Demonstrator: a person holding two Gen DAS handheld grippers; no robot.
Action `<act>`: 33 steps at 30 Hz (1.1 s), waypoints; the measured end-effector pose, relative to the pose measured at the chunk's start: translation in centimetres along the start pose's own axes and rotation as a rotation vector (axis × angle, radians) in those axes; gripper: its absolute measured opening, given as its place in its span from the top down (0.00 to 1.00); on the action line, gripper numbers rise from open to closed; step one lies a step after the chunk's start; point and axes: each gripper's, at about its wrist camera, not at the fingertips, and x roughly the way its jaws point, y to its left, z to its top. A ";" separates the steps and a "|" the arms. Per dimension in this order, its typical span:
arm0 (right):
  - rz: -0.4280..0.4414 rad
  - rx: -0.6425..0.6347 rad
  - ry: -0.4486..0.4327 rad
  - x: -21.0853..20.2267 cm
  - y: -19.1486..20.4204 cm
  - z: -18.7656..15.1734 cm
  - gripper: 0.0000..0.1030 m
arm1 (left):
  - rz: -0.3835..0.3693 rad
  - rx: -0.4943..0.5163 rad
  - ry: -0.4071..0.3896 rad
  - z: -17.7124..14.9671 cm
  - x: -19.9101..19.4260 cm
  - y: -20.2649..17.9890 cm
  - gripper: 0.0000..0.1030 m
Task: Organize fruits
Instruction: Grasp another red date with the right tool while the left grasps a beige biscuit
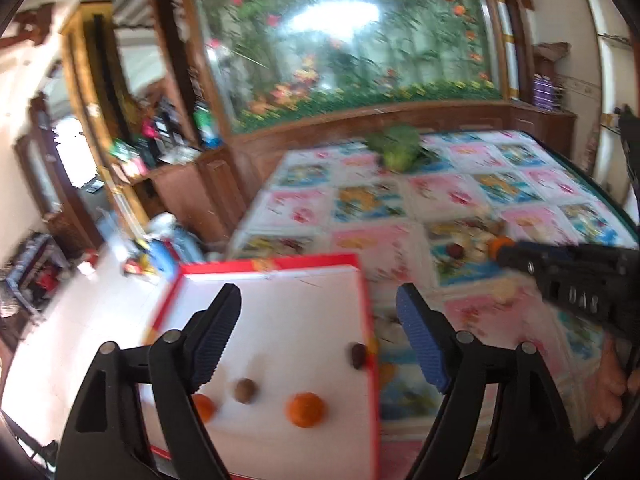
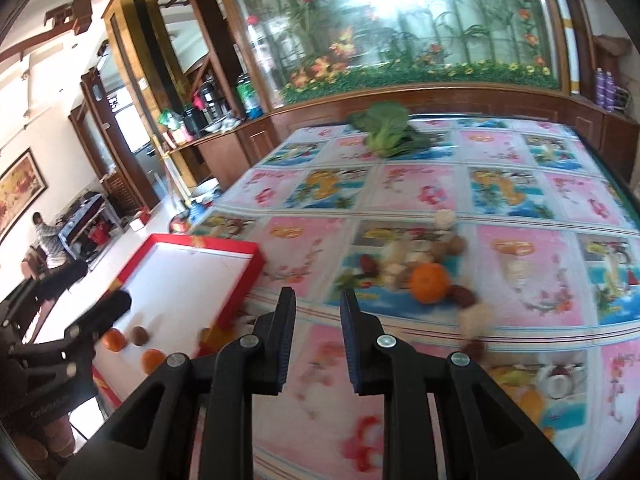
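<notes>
Surface: patterned tablecloth [image 2: 420, 184], fish tank [image 2: 384, 20] behind.
Box: red-rimmed white tray [image 1: 370, 320], long axis running away from left gripper [image 1: 320, 344], at the table's left edge.
Fruit: two oranges [image 1: 305, 409], brown fruits inside; one orange [image 2: 430, 283] ahead-right of right gripper [image 2: 317, 344].
Left gripper: spread wide, empty.
Right gripper: narrow gap, empty.

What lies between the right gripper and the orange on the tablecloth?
In the right wrist view, only bare patterned tablecloth lies between the right gripper and the orange.
</notes>
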 end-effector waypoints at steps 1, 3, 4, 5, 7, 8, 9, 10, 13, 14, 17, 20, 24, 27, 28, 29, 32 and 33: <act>-0.029 -0.001 -0.003 -0.5 -1.2 -0.2 0.68 | -0.060 0.005 0.034 -0.3 0.6 -0.8 0.22; -0.089 0.006 -0.007 -1.3 -3.7 -0.9 0.61 | -0.121 0.018 0.085 -0.9 1.6 -2.2 0.22; -0.106 0.015 0.006 -1.6 -4.9 -1.2 0.61 | -0.141 0.027 0.103 -1.1 2.0 -2.9 0.22; -0.123 0.028 0.031 -1.7 -6.3 -1.6 0.61 | -0.160 0.039 0.123 -1.3 2.5 -3.7 0.22; -0.157 0.044 0.065 -1.7 -8.1 -2.2 0.61 | -0.192 0.068 0.160 -1.5 3.7 -5.3 0.22; -0.169 0.049 0.084 -1.6 -8.8 -2.4 0.61 | -0.203 0.077 0.173 -1.6 4.0 -6.0 0.22; -0.175 0.055 0.098 -1.4 -9.3 -2.6 0.61 | -0.211 0.082 0.186 -1.5 4.3 -6.6 0.22; -0.177 0.066 0.110 -1.1 -9.7 -2.6 0.61 | -0.226 0.090 0.197 -1.4 4.7 -7.2 0.22; -0.167 0.050 0.139 -0.2 -9.7 -2.5 0.61 | -0.233 0.116 0.214 -1.0 5.2 -8.7 0.22; -0.174 0.038 0.134 -0.1 -9.6 -2.4 0.61 | -0.242 0.128 0.222 -0.9 5.4 -9.1 0.22; -0.174 0.019 0.149 0.9 -9.4 -2.2 0.61 | -0.268 0.153 0.237 -0.9 6.0 -10.3 0.22; -0.135 0.025 0.185 2.0 -9.4 -2.5 0.61 | -0.264 0.168 0.252 -0.9 6.9 -11.2 0.22; -0.133 -0.021 0.195 2.8 -8.5 -2.6 0.61 | -0.261 0.154 0.272 -0.8 7.9 -11.3 0.22; -0.145 -0.051 0.221 3.7 -7.7 -2.8 0.61 | -0.256 0.153 0.279 -0.6 8.4 -11.3 0.22; -0.155 -0.080 0.216 3.8 -7.3 -2.9 0.62 | -0.254 0.153 0.280 -0.5 8.5 -11.3 0.22; -0.152 -0.092 0.216 3.9 -7.1 -2.9 0.63 | -0.254 0.153 0.280 -0.5 8.6 -11.4 0.22; -0.146 -0.088 0.208 4.0 -7.2 -2.9 0.85 | -0.264 0.160 0.284 0.0 9.0 -11.7 0.22; -0.137 -0.072 0.207 3.9 -7.5 -2.8 0.90 | -0.266 0.162 0.284 0.2 9.1 -11.9 0.22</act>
